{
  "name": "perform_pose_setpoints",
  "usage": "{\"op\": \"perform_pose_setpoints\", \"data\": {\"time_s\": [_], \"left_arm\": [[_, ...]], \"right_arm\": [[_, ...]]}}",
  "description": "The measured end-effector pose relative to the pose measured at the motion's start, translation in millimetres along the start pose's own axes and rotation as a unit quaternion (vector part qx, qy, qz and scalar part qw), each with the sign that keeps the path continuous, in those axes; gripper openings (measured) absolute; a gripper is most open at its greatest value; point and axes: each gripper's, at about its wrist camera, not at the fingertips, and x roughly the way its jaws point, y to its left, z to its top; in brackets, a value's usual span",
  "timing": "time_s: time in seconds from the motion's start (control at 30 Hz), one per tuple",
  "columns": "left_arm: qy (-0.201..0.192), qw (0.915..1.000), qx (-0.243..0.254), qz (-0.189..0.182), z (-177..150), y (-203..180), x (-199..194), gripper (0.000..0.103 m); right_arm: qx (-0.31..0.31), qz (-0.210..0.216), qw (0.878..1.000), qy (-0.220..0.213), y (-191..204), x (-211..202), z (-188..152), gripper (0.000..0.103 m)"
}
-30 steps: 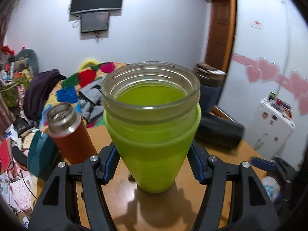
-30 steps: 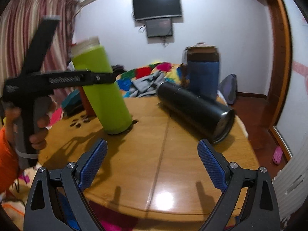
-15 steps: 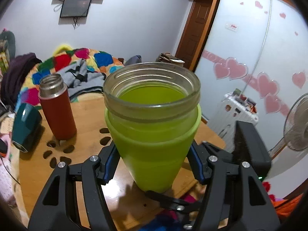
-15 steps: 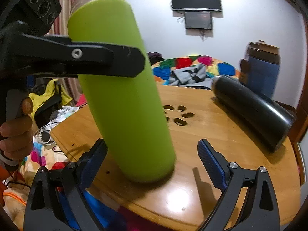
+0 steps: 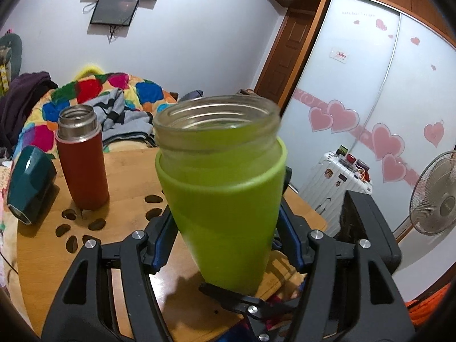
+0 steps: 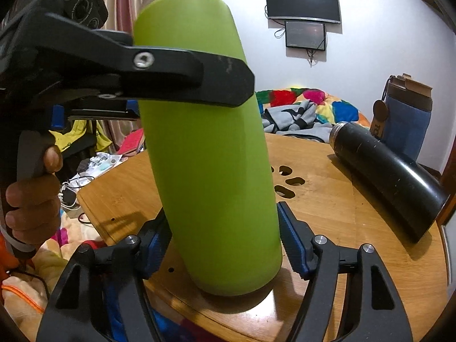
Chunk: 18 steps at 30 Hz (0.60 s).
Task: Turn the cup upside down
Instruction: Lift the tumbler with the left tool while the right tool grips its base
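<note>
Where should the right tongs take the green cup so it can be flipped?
Low on the green cup, near its base, approaching side-on. The left tongs already clamp higher up the sleeve, leaving only that lower straight stretch bare, where the right tongs now bracket it. The glass mouth is still on top.

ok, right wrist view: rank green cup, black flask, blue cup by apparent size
1. green cup, largest in frame, but it sits right at the lens, so that is partly nearness.
2. black flask, lying on its side.
3. blue cup, smallest; it stands farthest back, so true size against the flask is unsure.
</note>
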Motion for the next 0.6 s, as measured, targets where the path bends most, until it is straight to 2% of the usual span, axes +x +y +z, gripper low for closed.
{"op": "perform_pose_setpoints", "data": {"time_s": [0.23, 0.6], "left_arm": [[-0.009, 0.9998, -0.014, 0.015, 3, 11, 7, 0.069], [0.015, 0.9945, -0.104, 0.003, -1, 54, 24, 0.079]], "right_arm": [[-0.005, -0.002, 1.0, -0.01, 8, -7, 2, 0.062], [0.009, 0.006, 1.0, -0.009, 9, -8, 2, 0.062]]}}
